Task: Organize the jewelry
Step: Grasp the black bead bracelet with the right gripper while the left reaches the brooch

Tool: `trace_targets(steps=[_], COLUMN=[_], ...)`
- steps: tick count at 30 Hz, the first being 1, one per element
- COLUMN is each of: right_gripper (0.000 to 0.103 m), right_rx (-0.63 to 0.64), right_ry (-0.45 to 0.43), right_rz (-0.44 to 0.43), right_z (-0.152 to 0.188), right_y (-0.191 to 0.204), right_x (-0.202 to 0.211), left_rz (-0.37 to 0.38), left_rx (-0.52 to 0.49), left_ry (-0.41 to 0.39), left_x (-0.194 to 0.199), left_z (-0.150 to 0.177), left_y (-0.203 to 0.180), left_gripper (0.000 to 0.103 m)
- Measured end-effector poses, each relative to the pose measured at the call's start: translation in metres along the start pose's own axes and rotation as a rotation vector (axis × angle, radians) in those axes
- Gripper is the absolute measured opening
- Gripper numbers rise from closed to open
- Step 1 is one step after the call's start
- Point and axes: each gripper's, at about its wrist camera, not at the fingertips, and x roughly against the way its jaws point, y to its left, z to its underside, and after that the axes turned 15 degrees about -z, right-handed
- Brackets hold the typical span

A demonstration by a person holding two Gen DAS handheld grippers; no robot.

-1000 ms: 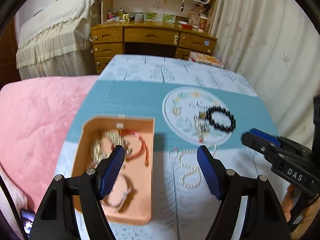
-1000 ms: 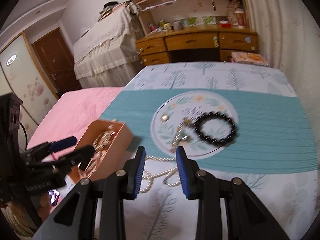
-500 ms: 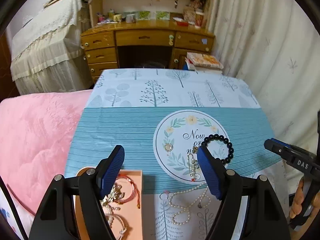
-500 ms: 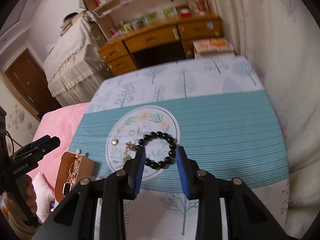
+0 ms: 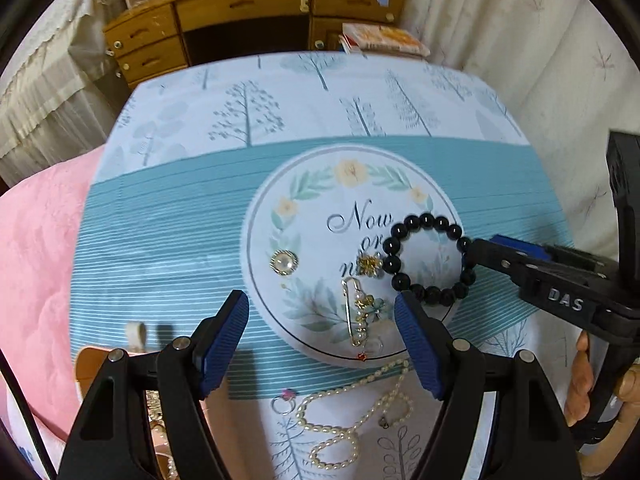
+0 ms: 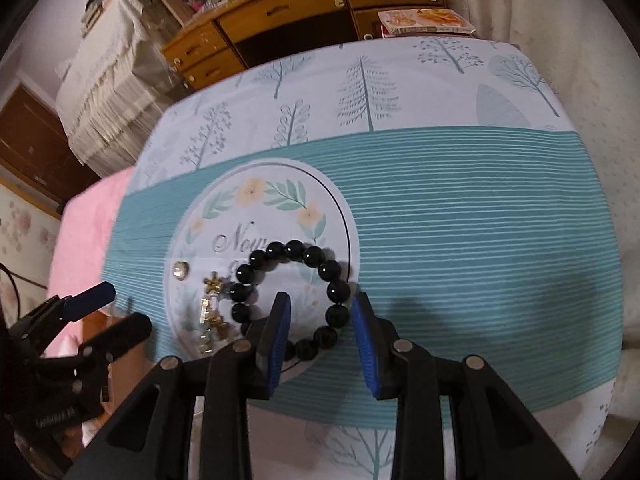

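Observation:
A black bead bracelet [image 5: 391,265] [image 6: 294,249] lies on the round printed patch of the tablecloth [image 5: 160,216]. My right gripper [image 6: 320,322] stands open just over its near right side, with a few beads between the fingers and the pads not pressing. My left gripper [image 5: 320,324] is open and holds nothing, above a gold pin brooch [image 5: 358,312]. Beside that lie a small gold flower [image 5: 370,266] and a round pearl stud [image 5: 284,263]. A pearl necklace [image 5: 352,412] and a pink-stone ring [image 5: 285,402] lie nearer. The orange jewelry box [image 5: 90,364] shows at lower left.
A pink blanket [image 5: 36,260] borders the cloth on the left. White curtains [image 5: 540,60] hang at the right. Beyond the far edge stands a wooden desk [image 5: 248,8], with books [image 5: 384,38] beside it. A person's hand [image 5: 582,380] holds the right gripper's handle.
Both grippers moved forward and tipped downward toward the round patch. The orange box slid to the bottom left corner of the left view. The right gripper came over the black bracelet.

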Motion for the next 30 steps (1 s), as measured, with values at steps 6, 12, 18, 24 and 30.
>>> trace_targets(steps=[6, 12, 18, 24, 30], right_gripper=[0.032, 0.015, 0.015, 0.015, 0.015], right_rx=[0.066, 0.091, 0.046, -0.006, -0.022], right_ry=[0.049, 0.019, -0.006, -0.017, -0.028], right_rz=[0.065, 0.086, 0.023, -0.031, -0.037], right_z=[0.003, 0.01, 0.023, 0.036, 0.038], right_y=[0.006, 0.002, -0.013, -0.025, -0.025], right_x=[-0.02, -0.018, -0.005, 0.006, 0.007], left_rz=[0.016, 0.026, 0.049, 0.083, 0.085], left_rx=[-0.015, -0.024, -0.065, -0.088, -0.096], left_ry=[0.024, 0.022, 0.03, 0.09, 0.148], left_x=[-0.011, -0.01, -0.007, -0.016, -0.032], left_z=[0.0, -0.001, 0.006, 0.01, 0.007], left_y=[-0.008, -0.009, -0.011, -0.014, -0.023], left_gripper=[0.074, 0.073, 0.064, 0.044, 0.037])
